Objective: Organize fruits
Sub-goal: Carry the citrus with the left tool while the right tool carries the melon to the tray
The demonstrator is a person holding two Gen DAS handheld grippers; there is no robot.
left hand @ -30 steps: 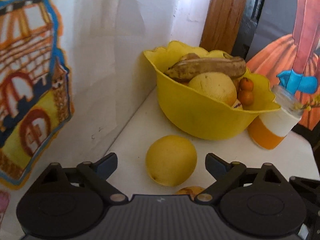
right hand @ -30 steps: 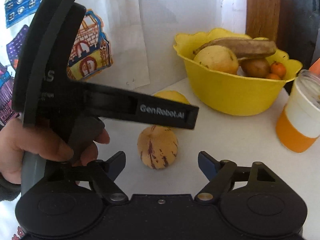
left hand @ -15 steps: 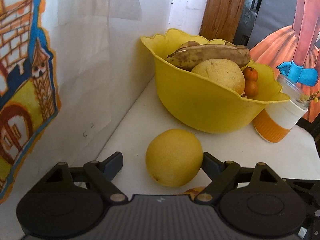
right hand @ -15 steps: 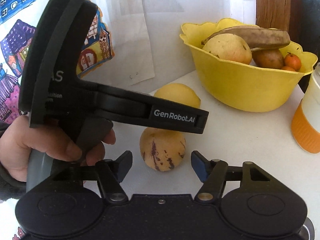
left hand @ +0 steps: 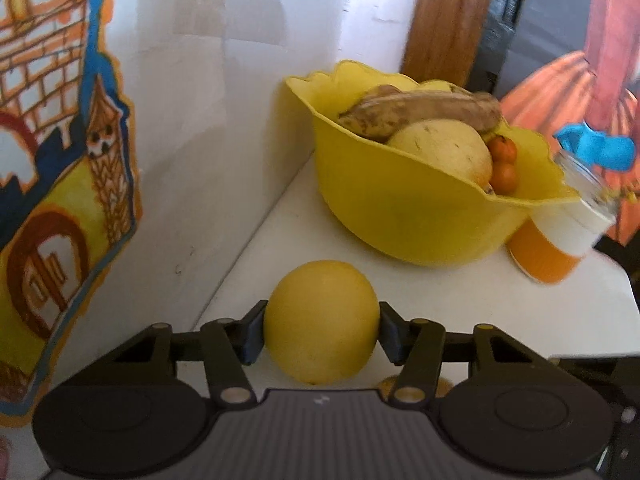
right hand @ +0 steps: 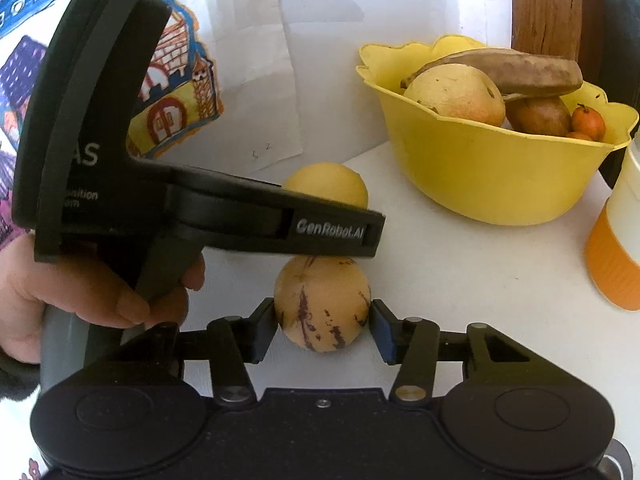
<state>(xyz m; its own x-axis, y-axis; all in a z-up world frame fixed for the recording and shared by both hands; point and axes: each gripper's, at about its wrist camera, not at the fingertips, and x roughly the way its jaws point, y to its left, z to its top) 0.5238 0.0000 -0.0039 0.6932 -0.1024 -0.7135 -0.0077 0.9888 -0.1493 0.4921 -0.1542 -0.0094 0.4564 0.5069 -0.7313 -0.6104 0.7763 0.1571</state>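
A round yellow fruit (left hand: 321,322) sits on the white table, and my left gripper (left hand: 320,334) is shut on it, pads touching both sides. It also shows in the right wrist view (right hand: 332,184) behind the left gripper's body (right hand: 160,208). My right gripper (right hand: 323,330) is shut on a pale purple-streaked fruit (right hand: 322,308). The yellow bowl (left hand: 400,208) stands at the back, holding a brown banana (left hand: 424,110), a large yellow fruit (left hand: 440,148) and small orange fruits (left hand: 503,164); it also shows in the right wrist view (right hand: 492,172).
An orange-and-white cup (left hand: 556,248) stands right of the bowl, also seen in the right wrist view (right hand: 616,256). A white wall with colourful drawings (left hand: 60,184) runs along the left. A wooden post (left hand: 444,20) is behind the bowl.
Both grippers have moved forward and closed: the left onto the yellow fruit, the right onto the streaked fruit.
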